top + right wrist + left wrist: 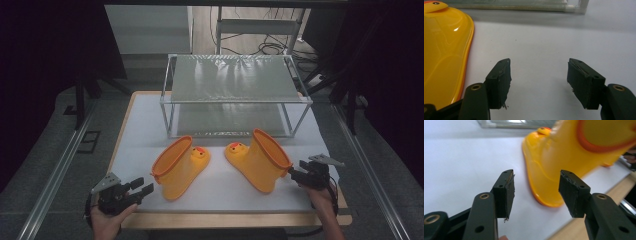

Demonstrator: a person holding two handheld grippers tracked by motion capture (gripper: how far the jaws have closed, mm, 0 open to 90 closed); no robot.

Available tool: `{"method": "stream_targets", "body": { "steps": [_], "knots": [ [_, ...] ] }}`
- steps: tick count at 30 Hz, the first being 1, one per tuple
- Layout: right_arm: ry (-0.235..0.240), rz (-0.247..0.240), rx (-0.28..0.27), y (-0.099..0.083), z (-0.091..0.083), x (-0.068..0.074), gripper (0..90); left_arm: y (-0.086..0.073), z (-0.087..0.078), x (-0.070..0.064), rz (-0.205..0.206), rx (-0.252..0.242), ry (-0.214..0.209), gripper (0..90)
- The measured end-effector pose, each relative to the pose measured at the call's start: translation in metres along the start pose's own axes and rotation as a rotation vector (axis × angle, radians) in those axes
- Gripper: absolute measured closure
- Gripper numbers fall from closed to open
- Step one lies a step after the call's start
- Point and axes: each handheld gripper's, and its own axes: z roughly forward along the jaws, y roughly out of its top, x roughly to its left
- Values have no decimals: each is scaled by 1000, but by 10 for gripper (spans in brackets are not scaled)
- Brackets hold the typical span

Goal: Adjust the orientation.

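Two yellow rubber boots lie on their sides on the white worktop [140, 125], the left boot [179, 167] and the right boot [260, 159], both just in front of a wire shelf rack [235, 95]. The left tool [141, 190] has its jaws wide apart, empty, near the left boot. The right tool [296, 173] is also wide and empty, just beside the right boot.
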Motion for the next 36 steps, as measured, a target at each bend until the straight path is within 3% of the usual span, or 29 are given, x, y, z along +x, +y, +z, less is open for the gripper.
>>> {"method": "stream_targets", "body": {
  "steps": [14, 22, 30, 36],
  "knots": [
    [30, -30, 18, 0, 0, 0, 408, 36, 34, 7, 31, 48, 27, 448],
    [71, -71, 58, 1, -2, -1, 572, 37, 37, 7, 29, 59, 27, 432],
    [140, -163, 66, 3, -5, 2, 806, 36, 38, 8, 2, 67, 26, 382],
    [219, -292, 96, 4, 9, 22, 888, 35, 40, 9, 2, 90, -3, 361]
  ]
}}
